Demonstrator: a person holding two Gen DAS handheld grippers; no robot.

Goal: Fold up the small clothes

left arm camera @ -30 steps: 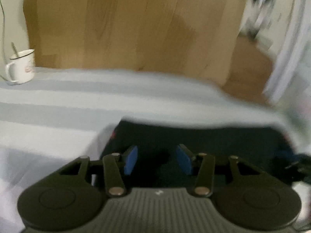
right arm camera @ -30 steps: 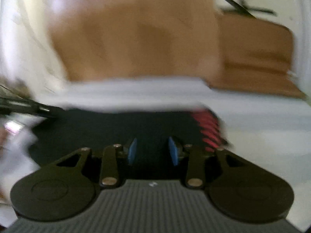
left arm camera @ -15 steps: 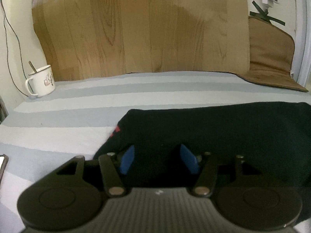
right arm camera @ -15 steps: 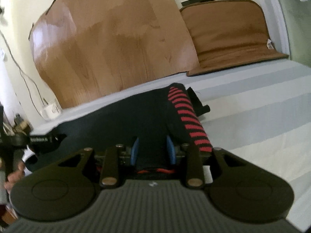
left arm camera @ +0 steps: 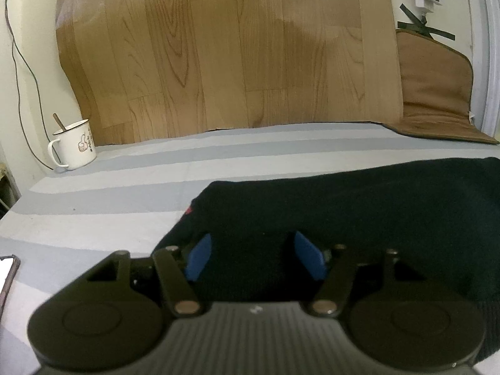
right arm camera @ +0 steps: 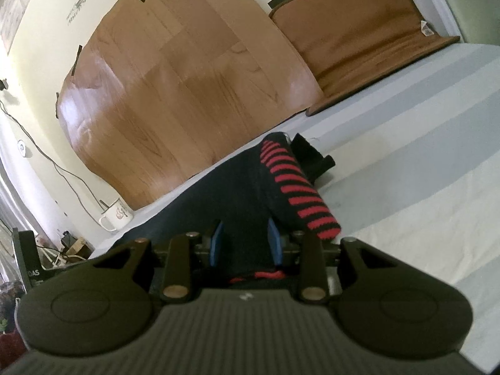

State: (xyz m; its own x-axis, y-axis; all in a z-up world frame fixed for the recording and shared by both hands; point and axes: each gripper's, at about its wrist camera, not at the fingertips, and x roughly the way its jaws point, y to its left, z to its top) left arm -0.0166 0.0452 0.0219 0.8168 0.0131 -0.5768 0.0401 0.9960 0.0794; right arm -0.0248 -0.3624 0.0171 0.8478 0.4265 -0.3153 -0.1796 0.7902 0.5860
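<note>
L claw [left arm camera: 254, 254] is opening, pads spreading over the near edge of the dark garment [left arm camera: 359, 215]; cloth is lying between the pads but they aren't pressing it, so it's reading as a release. R claw [right arm camera: 245, 243] is pinching the garment's hem, cloth bunching between the blue pads w/ a red trim thread showing just behind them. Garment is lying across the striped bed sheet [left arm camera: 125, 187], stretching L to R, w/ its red-striped sleeve [right arm camera: 297, 190] running away from the R claw toward the wood-grain board [left arm camera: 225, 50] leaning at the wall. Mug [left arm camera: 75, 145] w/ a spoon is sitting at the far L corner, well apart from the cloth; a phone [left arm camera: 6, 276] is peeking in at the L edge, near the L claw. Risks, as judged: w/ L letting go while R is gripping, any R pull is likely dragging the whole piece sideways & undoing the fold line. Thick knit may be springing back open once freed. Sleeve is lying loose on top, so it could be slipping off the body & leaving a lopsided fold. R pinch looks shallow, near the hem only; a tug could be stripping the cloth out. A wide L sweep could be nudging the phone.
</note>
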